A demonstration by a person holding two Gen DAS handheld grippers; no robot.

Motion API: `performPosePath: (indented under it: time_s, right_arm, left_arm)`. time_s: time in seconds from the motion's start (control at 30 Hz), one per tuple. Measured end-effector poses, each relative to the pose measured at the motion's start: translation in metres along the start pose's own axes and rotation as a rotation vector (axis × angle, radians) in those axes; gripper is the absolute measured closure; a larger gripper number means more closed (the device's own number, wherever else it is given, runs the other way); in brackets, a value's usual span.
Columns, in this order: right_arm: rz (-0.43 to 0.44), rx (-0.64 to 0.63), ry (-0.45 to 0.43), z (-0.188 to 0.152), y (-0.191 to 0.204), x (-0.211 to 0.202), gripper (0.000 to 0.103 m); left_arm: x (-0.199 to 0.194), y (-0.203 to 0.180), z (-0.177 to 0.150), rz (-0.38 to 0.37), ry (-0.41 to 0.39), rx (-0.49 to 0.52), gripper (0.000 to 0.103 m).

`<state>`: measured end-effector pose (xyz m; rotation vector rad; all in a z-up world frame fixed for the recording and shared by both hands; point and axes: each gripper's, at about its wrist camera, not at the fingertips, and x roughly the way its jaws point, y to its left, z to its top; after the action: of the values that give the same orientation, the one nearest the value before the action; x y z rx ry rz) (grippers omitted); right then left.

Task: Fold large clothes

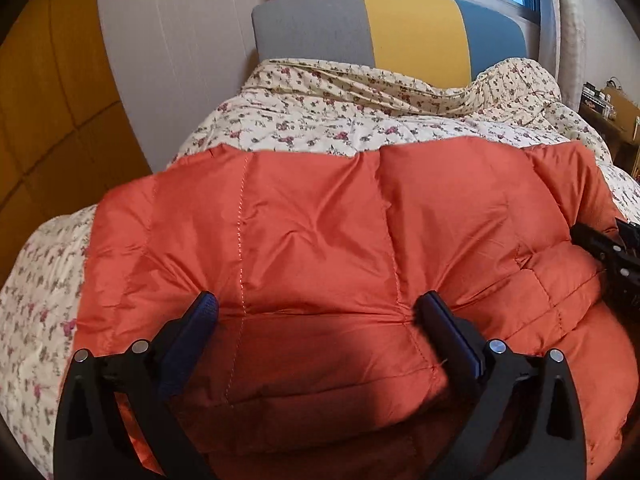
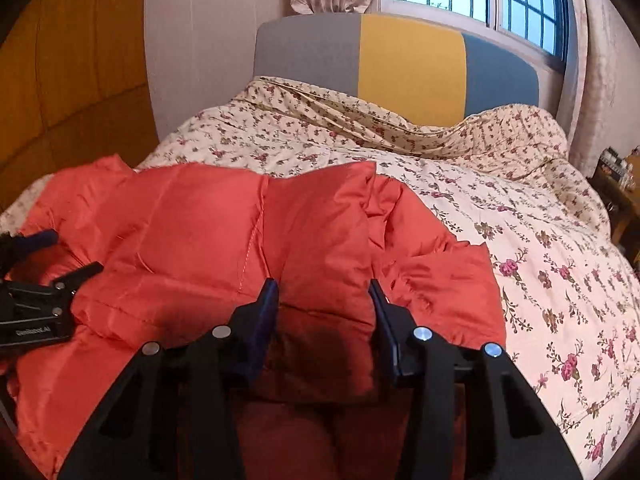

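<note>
Right tool (image 2: 323, 292) clamped on fold of orange puffer jacket (image 2: 200, 216); left tool (image 1: 316, 312) spread wide over jacket back

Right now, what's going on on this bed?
A person with a handheld gripper in each hand is folding an orange puffer jacket spread on a floral quilt. The right gripper has a raised fold of the jacket between its fingers, which look pressed against it. The left gripper is open, its fingers wide apart over the jacket's quilted surface, gripping nothing. The jacket is still bulky and only partly folded.
</note>
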<state>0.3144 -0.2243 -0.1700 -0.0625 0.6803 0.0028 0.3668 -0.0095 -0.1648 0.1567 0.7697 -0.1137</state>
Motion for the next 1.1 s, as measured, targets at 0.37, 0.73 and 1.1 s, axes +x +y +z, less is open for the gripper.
performPosePath:
  time_s: [0.37,0.73,1.1]
  right_arm:
    - [0.056,0.019,0.030,0.006,-0.011,-0.005,0.039]
    - [0.106,0.114,0.051,-0.016,-0.041,-0.116,0.036]
    - [0.077,0.193,0.099,-0.100,-0.083,-0.205,0.032]
  left_arm:
    - [-0.017,-0.002,0.000,0.024,0.006,-0.001,0.003]
    - [-0.117,0.045,-0.062,-0.079,-0.031,-0.196,0.003]
    - [-0.168,0.099,-0.145,-0.022,0.027,-0.282,0.003]
